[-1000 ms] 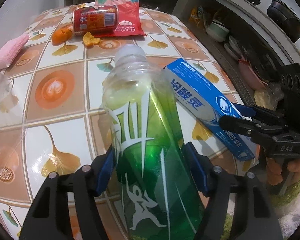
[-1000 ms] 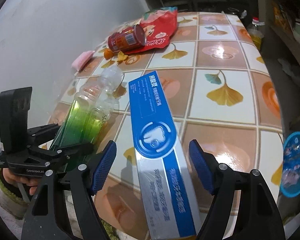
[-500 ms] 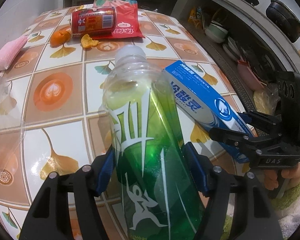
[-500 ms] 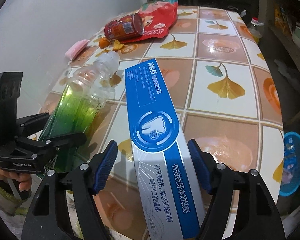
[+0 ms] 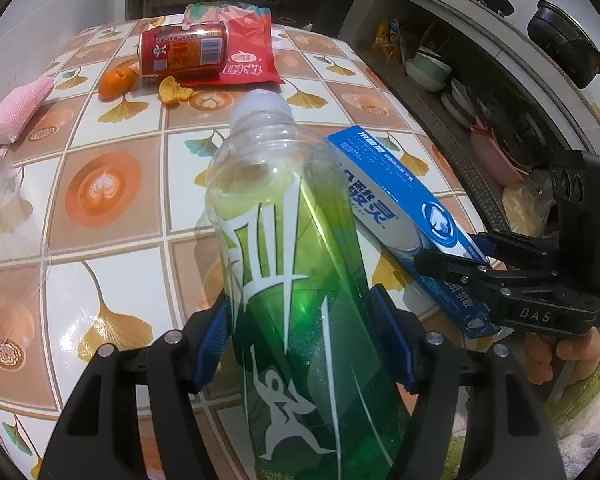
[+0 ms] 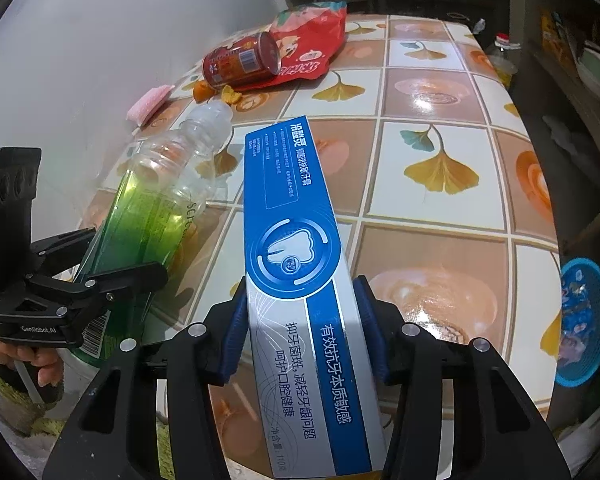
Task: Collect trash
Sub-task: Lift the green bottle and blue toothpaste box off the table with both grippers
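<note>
A green-labelled plastic bottle (image 5: 284, 216) with a white cap lies lengthways between the pads of my left gripper (image 5: 304, 332), which is shut on its body. A blue and white toothpaste box (image 6: 292, 208) lies between the fingers of my right gripper (image 6: 300, 320). Its jaws are closing and the blue pads touch both long sides of the box. Both items are over the near part of the tiled table (image 6: 440, 160), side by side. In the right wrist view the bottle (image 6: 160, 200) sits left of the box.
At the far end lie a red can (image 5: 180, 50), a red snack bag (image 5: 252, 52), orange peel (image 5: 118, 80) and a pink sponge (image 5: 16, 110). A clear plastic bag (image 5: 4, 240) lies at the left edge. A blue basket (image 6: 584, 320) stands beyond the table's right edge.
My right gripper's jaws have narrowed from wide apart onto the sides of the toothpaste box. The left gripper has kept its hold on the bottle.
</note>
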